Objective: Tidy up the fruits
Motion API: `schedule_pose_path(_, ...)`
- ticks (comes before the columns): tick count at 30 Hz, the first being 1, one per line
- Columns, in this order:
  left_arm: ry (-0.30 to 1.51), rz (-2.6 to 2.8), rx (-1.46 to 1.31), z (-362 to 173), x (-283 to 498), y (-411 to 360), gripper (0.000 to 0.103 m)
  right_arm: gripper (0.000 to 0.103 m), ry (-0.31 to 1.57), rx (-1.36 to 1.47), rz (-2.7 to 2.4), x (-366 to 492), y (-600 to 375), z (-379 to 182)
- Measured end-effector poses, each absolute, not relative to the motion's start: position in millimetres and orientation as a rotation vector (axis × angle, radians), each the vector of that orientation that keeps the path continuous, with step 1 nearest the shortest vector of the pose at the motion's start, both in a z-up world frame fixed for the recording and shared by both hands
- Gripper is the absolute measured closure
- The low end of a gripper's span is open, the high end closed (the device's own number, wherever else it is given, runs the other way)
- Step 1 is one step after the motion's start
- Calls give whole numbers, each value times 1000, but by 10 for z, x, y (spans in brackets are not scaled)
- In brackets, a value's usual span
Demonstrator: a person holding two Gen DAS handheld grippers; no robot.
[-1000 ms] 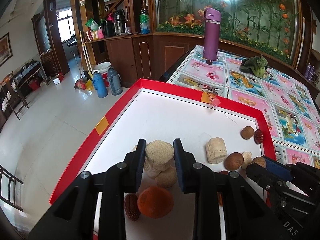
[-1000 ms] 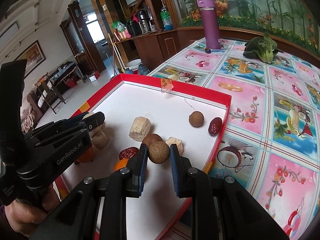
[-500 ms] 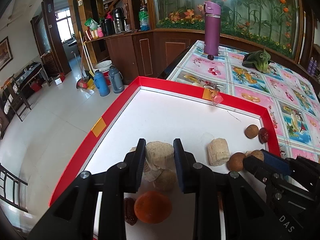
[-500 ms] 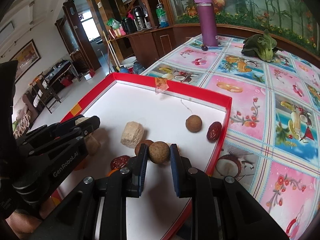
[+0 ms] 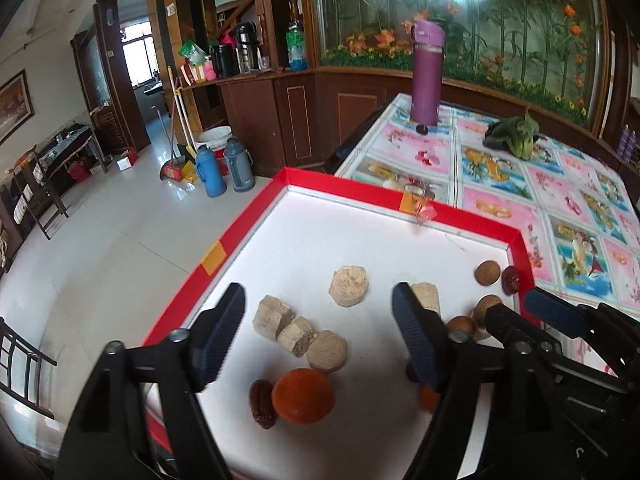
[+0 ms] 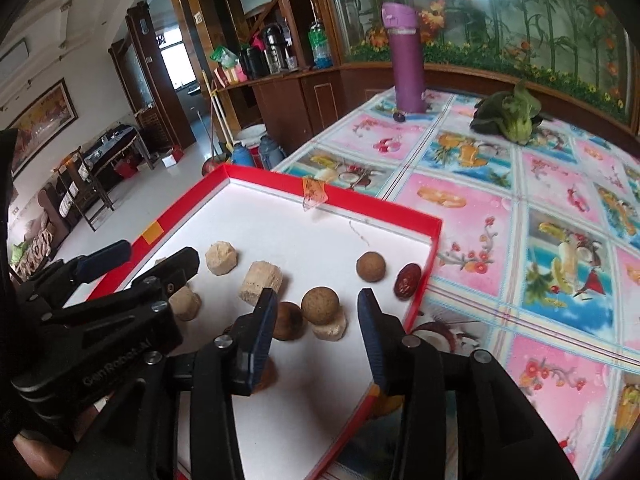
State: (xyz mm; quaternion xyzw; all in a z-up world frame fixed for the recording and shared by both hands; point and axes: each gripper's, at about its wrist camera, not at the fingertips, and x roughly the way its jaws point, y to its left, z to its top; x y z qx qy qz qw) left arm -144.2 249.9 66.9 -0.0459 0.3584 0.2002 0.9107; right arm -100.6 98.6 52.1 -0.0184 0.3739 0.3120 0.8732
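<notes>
Six beige cylindrical chunks (image 5: 348,286) are counted, three round brown fruits (image 6: 320,300), two wrinkled dark-red dates (image 5: 262,404), one round orange fruit (image 5: 303,396) in plain view.

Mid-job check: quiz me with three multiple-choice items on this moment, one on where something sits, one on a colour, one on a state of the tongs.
1. Where does the purple flask stand?
A. On the patterned tablecloth, beyond the tray
B. Inside the tray
C. On the tiled floor

2. What colour is the tray's rim?
A. Blue
B. Green
C. Red

3. What state are the left tongs in?
A. Shut on a fruit
B. Open, holding nothing
C. Out of view

Answers:
1. A, since the flask stands upright on the cloth past the tray's far edge.
2. C, since a red border frames the tray's white floor in both views.
3. B, since the two fingers stand wide apart over the tray and nothing is gripped between them.
</notes>
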Motion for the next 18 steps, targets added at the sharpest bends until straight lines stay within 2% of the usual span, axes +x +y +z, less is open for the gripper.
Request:
schedule_pose_path(6, 655, 432, -95, 963, -1723, 2426, 13, 52, 698, -36, 653, -1257, 835, 770)
schedule_pose_path(11, 585, 455, -75, 1205, -1999, 2297, 0, 43, 631, -34, 657, -1496, 699, 971)
schedule_pose_path(18, 560, 508, -19, 1380, -2326, 2095, 0, 31, 541, -26, 663, -1913, 414, 1187)
